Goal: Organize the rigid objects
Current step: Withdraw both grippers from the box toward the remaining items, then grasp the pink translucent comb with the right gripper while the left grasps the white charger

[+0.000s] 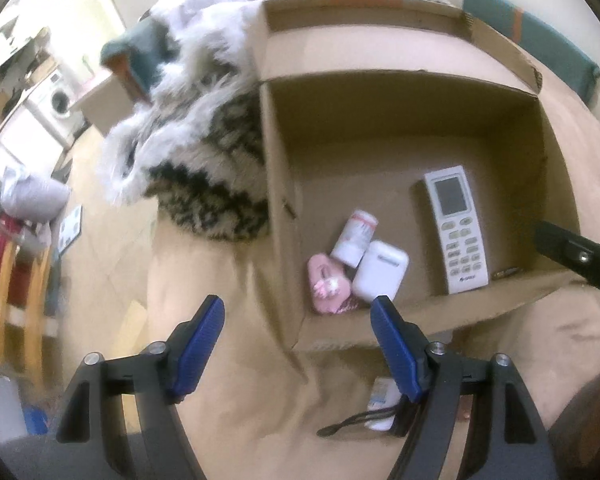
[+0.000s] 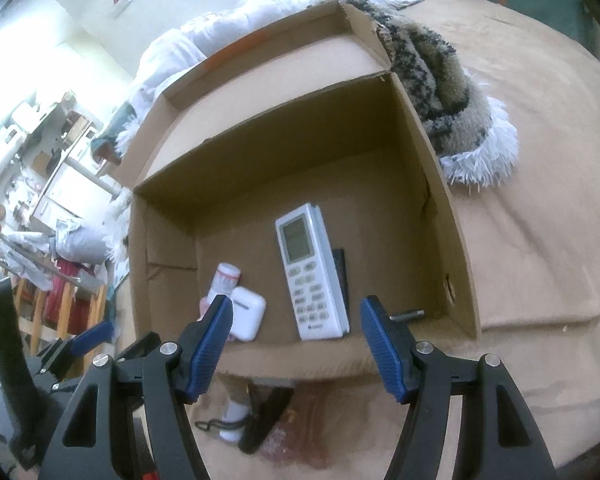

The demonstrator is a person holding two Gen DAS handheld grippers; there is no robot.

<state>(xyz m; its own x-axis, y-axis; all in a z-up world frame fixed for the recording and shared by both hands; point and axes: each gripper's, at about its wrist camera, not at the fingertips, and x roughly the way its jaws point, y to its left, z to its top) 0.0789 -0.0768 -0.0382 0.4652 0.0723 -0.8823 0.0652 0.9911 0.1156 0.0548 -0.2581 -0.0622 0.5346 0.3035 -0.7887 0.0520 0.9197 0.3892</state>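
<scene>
An open cardboard box [image 1: 284, 184] [image 2: 440, 184] stands on a tan bedspread. Inside lie a white remote [image 1: 456, 228] [image 2: 310, 276], a white earbud case [image 1: 380, 270] [image 2: 249, 316], a small white bottle [image 1: 355, 238] [image 2: 225, 278] and a pink item [image 1: 328, 286]. A dark flat object [image 2: 341, 270] lies beside the remote. My left gripper [image 1: 298, 308] is open and empty, above the box's near left corner. My right gripper [image 2: 296, 308] is open and empty, above the box's near wall. A white item [image 1: 382, 404] [image 2: 234, 416] and a black item with a strap [image 2: 266, 420] lie on the bed before the box.
A shaggy white and brown-black blanket [image 1: 204, 152] [image 2: 444, 92] lies against the box's side. White bedding [image 2: 260, 12] is piled behind it. Left of the bed are a wooden rack [image 1: 12, 280], a washing machine [image 1: 56, 100] and cluttered shelves [image 2: 28, 148].
</scene>
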